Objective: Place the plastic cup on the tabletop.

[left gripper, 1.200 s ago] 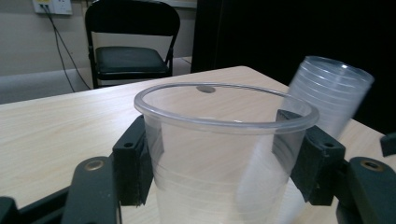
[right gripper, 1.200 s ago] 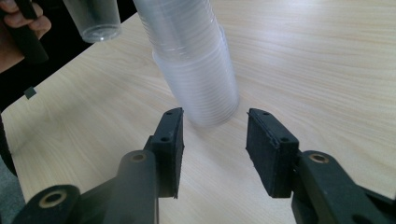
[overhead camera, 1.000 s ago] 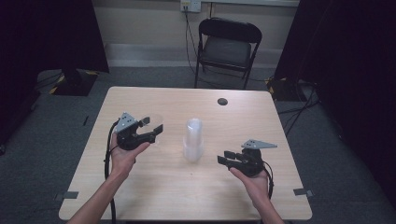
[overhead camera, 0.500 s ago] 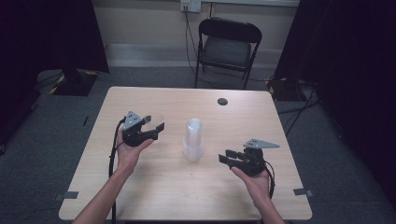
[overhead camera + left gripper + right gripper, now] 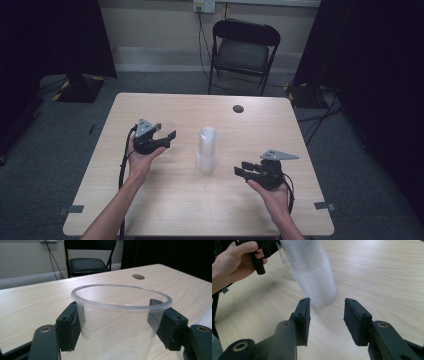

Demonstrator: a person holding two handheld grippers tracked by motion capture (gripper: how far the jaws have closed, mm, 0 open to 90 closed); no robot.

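A clear plastic cup (image 5: 120,322) sits upright between the two black jaws of the left gripper (image 5: 120,325), which are closed against its opposite sides just under the rolled rim, so the cup is held with its open mouth facing up. In the high view the left gripper (image 5: 159,138) is at the left half of the table (image 5: 150,210), gripped from below by the person's left hand (image 5: 140,162), with the grey three-cornered plate (image 5: 145,128) on top and the cable (image 5: 122,165) trailing back along the forearm; the cup itself is too faint there to make out well. Just to the right of that gripper, near the middle of the table, stands a tall stack of clear cups (image 5: 207,149), set mouth-down on the wood and apart from both grippers. The right gripper (image 5: 245,172) is on the right half of the table, held by the right hand (image 5: 272,192), its jaws pointing toward the stack. In the right gripper view its jaws stand well apart with nothing between them, and the stack of clear cups (image 5: 314,272) rises just beyond the gripper (image 5: 327,315). Farther off, a small dark round disc (image 5: 238,108) lies near the table's far edge, and a black folding chair (image 5: 243,50) stands behind it.
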